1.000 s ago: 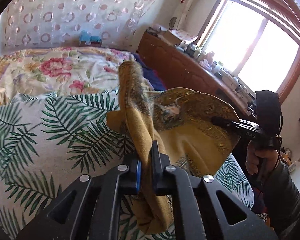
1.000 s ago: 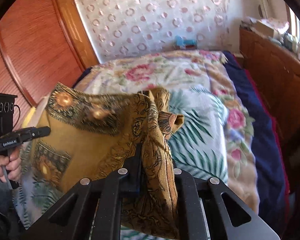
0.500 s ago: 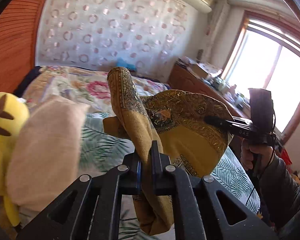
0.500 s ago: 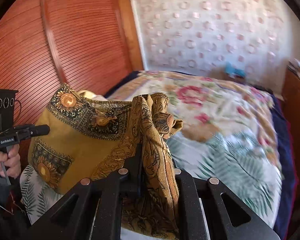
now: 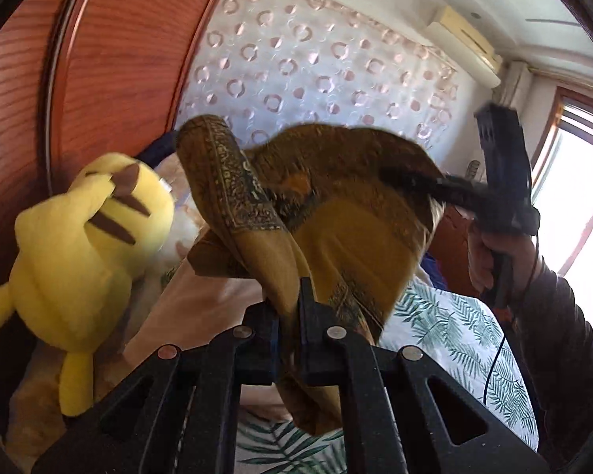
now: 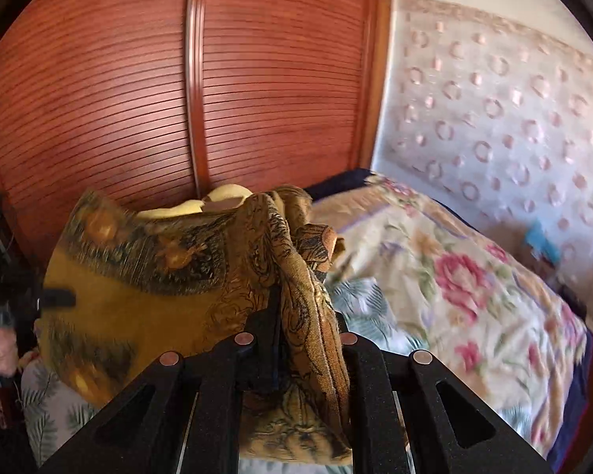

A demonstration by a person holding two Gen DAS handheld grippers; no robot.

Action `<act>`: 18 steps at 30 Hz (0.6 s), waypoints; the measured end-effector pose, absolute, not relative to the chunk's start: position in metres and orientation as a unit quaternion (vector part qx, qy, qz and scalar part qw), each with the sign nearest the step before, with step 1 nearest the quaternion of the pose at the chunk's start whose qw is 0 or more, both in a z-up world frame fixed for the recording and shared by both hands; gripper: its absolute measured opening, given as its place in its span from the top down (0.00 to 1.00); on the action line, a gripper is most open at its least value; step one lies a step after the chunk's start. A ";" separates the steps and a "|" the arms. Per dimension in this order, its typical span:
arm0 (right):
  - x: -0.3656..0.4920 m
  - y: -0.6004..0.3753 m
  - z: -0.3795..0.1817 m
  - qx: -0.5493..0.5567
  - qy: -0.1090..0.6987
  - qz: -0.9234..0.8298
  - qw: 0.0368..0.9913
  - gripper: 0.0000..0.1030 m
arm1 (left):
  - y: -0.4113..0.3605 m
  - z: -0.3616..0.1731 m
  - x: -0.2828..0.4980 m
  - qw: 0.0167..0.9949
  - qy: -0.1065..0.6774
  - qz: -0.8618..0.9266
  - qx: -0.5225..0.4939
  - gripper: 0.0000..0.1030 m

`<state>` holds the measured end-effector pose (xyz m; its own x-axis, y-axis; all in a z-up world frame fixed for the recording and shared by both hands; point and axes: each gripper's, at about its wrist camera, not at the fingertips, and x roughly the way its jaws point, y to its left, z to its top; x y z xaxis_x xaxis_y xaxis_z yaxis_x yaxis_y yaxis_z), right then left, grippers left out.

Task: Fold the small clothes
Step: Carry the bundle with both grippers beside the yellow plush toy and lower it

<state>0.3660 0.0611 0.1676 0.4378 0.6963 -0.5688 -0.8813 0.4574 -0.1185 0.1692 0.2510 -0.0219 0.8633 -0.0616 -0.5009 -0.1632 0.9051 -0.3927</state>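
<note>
Because the mustard-yellow patterned cloth with dark ornate borders (image 5: 348,237) drapes and bunches wherever it hangs free, it looks light, limp and easy to slip, so hems or corners seem the best hold. It hangs mid-frame above the palm-leaf bedspread (image 5: 454,331), stretched between both tools: the left gripper (image 5: 288,316) is clamped on one bunched edge, the right gripper (image 6: 280,339) on another. Compared with a second ago, both views have swung towards the red slatted wardrobe (image 6: 178,98), and a yellow plush toy (image 5: 79,245) now fills the left view's lower left.
</note>
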 end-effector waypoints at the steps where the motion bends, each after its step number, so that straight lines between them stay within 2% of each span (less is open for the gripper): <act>1: 0.373 0.074 0.165 -0.201 0.231 0.485 0.819 0.90 | 0.256 -0.027 0.170 0.938 0.264 0.035 -0.220 0.93; 7: 0.410 0.125 0.135 -0.231 0.234 0.501 0.801 0.90 | 0.263 -0.055 0.165 0.927 0.289 0.046 -0.235 0.93; 12: 0.448 0.160 0.109 -0.236 0.281 0.476 0.799 0.87 | 0.259 -0.070 0.164 0.919 0.319 0.061 -0.222 0.93; 13: 0.456 0.165 0.104 -0.234 0.290 0.459 0.806 0.84 | 0.259 -0.072 0.165 0.919 0.322 0.064 -0.218 0.93; 16: 0.470 0.185 0.102 -0.207 0.298 0.423 0.831 0.60 | 0.258 -0.073 0.164 0.919 0.328 0.072 -0.207 0.93; 17: 0.470 0.184 0.104 -0.197 0.291 0.419 0.837 0.55 | 0.258 -0.074 0.163 0.919 0.329 0.074 -0.205 0.93; 18: 0.467 0.185 0.105 -0.191 0.281 0.419 0.842 0.55 | 0.256 -0.074 0.164 0.919 0.329 0.076 -0.202 0.93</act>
<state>0.4667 0.1850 0.1051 0.4912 0.5984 -0.6329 -0.8128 0.5761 -0.0861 0.1636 0.2556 -0.0739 0.7720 0.0065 -0.6356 -0.2729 0.9065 -0.3222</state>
